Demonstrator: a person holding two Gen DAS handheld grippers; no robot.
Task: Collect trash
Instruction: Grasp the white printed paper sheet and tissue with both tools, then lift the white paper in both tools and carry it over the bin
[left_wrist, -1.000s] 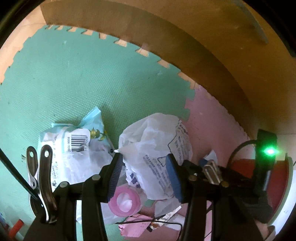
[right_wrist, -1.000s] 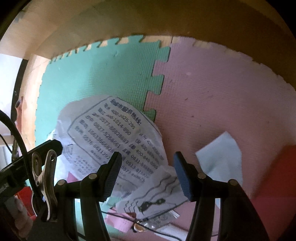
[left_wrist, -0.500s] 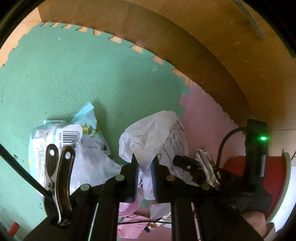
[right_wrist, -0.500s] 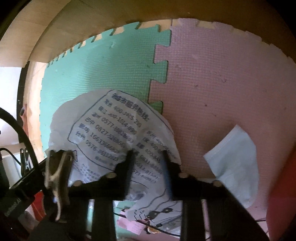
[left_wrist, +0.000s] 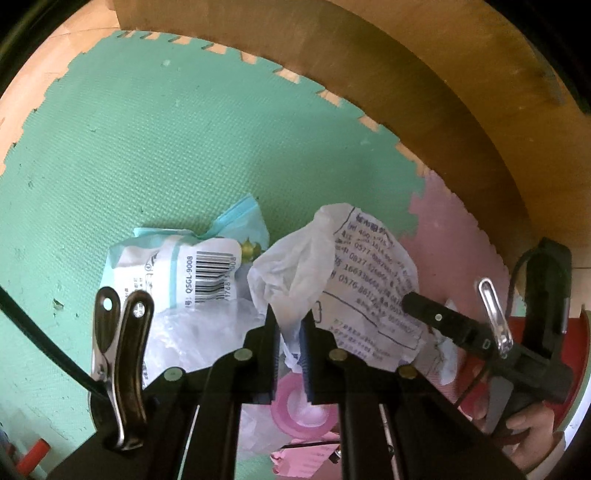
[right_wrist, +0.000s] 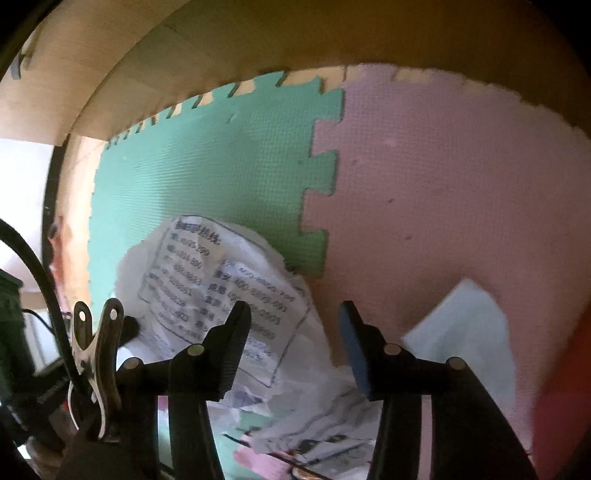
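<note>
A crumpled white printed bag (left_wrist: 332, 266) lies on the foam mat where the green and pink tiles meet. My left gripper (left_wrist: 290, 321) is shut on a bunched fold of it. A teal and white wrapper with a barcode (left_wrist: 184, 269) lies just left of it. In the right wrist view the same printed bag (right_wrist: 221, 295) sits under my right gripper (right_wrist: 291, 314), whose jaws are opening; the bag lies below the gap, the pads not pressing it. A pale blue paper (right_wrist: 465, 332) lies on the pink tile to the right.
A pink roll of tape (left_wrist: 303, 406) and pink paper scraps (left_wrist: 306, 454) lie below the left jaws. A wooden board (left_wrist: 406, 74) borders the mat at the back. A red bin (left_wrist: 535, 332) stands at the right, by a person's hand (left_wrist: 532, 446).
My left gripper closed onto a fold of the printed bag and stays shut. My right gripper closed on the bag half a second ago and has opened again.
</note>
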